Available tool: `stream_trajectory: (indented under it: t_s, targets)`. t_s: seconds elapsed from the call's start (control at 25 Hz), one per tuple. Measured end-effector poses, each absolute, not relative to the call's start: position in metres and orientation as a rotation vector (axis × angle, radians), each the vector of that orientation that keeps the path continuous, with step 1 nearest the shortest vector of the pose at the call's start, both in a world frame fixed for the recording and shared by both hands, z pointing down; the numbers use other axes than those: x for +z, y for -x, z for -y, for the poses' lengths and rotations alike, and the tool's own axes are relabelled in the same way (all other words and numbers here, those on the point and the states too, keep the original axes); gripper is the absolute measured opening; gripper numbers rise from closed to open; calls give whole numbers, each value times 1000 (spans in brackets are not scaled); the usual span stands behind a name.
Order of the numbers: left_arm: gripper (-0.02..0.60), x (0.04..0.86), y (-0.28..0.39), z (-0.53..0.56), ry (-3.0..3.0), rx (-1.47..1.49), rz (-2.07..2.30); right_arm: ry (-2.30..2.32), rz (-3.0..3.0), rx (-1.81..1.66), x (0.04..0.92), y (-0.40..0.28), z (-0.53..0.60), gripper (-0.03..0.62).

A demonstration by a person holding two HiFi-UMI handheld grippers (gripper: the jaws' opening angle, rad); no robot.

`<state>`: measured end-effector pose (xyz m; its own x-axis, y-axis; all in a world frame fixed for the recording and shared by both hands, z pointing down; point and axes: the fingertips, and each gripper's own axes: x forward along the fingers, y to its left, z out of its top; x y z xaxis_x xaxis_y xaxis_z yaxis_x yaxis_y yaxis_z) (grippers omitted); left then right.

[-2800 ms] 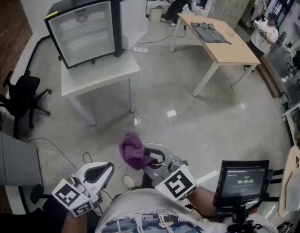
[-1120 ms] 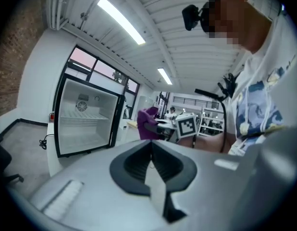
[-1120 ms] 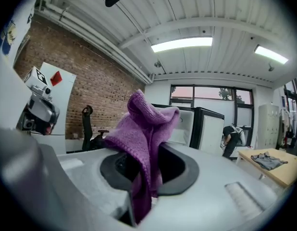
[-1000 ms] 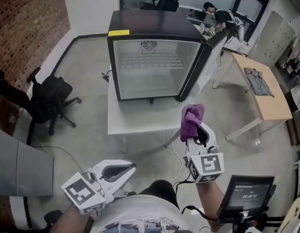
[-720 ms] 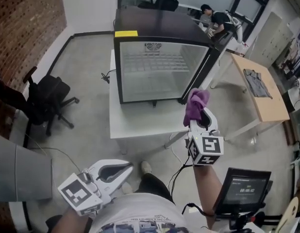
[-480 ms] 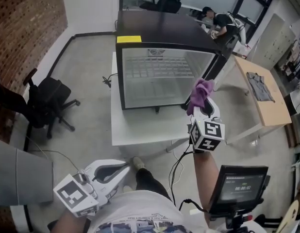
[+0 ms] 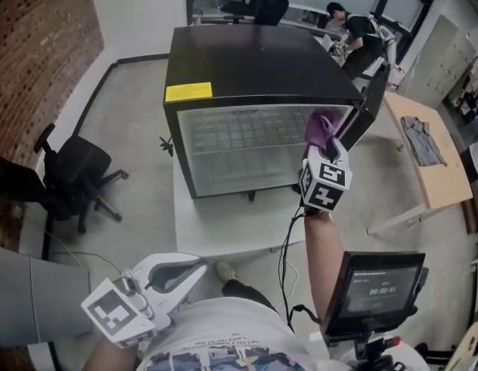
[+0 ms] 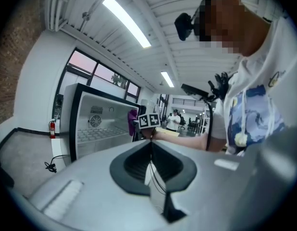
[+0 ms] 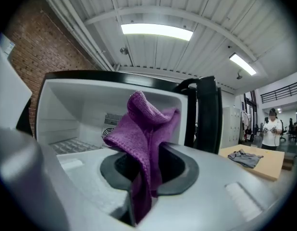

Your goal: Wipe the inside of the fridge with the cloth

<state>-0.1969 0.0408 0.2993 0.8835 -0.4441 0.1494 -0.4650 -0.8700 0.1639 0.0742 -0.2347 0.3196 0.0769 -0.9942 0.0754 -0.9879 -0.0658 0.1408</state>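
fridge point(image 7: 254, 68) open, wire shelf point(image 7: 239, 136) in | R tongs point(image 7: 329, 147) pinch cloth point(image 7: 322, 124) | L tongs point(image 7: 196, 267) pressed together

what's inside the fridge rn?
Inside the fridge: a wire shelf and a rear fan vent; no items show. The purple cloth in the right hand-held gripper hides part of the right side.

This looks to me like an open office or a lab-like workroom, not a home. The floor point(image 7: 131, 107) is bare polished concrete, and one wall point(image 7: 38, 29) is of red brick. A black office chair point(image 7: 76, 180) on wheels stands near that wall. The small fridge point(image 7: 254, 60) sits on a plain white table point(image 7: 223, 226), with a light wooden work table point(image 7: 444, 176) beside it. Further back a person point(image 7: 363, 29) bends over a desk, near tall lockers point(image 7: 444, 49). Long tube lamps point(image 9: 155, 30) are fixed on a ribbed ceiling.
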Motion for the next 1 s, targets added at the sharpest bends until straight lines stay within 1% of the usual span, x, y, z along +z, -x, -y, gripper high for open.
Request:
stream_trajectory:
  t_s: [0.32,1.0]
  targets:
    - [6,290,181,-11,-2812,137,662,-2203,2026,-2,322,-80,279,78]
    - [6,286,170,14,-2810,150,614,-2120,2081,-10,318,-59,331,78]
